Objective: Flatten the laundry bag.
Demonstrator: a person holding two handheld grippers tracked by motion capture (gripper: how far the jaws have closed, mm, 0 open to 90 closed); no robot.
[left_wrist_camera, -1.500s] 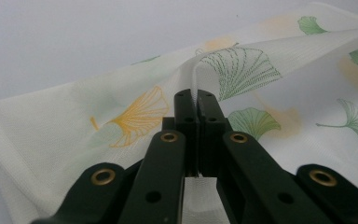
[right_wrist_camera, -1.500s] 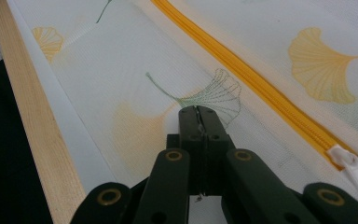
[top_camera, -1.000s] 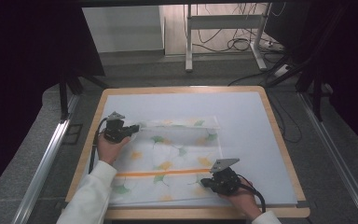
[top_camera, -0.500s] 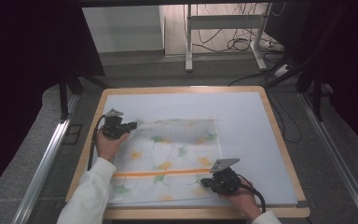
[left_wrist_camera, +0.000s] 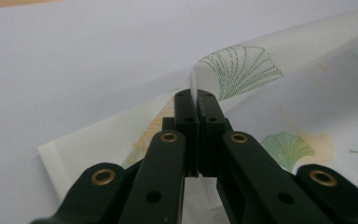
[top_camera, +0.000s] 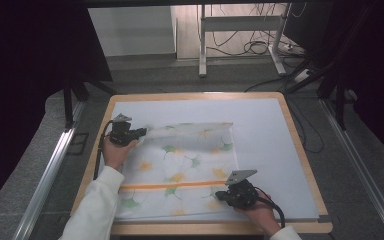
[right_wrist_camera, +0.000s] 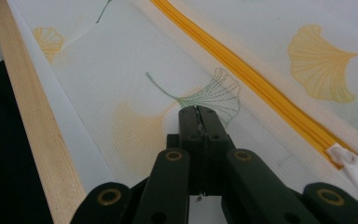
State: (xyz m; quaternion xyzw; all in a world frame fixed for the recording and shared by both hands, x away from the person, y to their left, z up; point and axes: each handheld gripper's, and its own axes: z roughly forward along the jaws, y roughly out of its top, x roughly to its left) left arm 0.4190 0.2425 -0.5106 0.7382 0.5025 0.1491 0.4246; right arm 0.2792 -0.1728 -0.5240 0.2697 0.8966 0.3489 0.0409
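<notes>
Leaf-printed mesh bag (top_camera: 180,170) lying flat on the desk (top_camera: 265,125), left hand-held gripper (left_wrist_camera: 197,100) pinching its far corner and lifting a fold, right hand-held gripper (right_wrist_camera: 199,113) clamping the mesh near the orange zipper (right_wrist_camera: 256,84)

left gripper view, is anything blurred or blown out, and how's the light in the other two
Left gripper view: the mesh bag is sharp at the pinch and softens toward the right edge. Right gripper view: orange zipper crisp, even light. High view: bright table, dark surroundings.
</notes>
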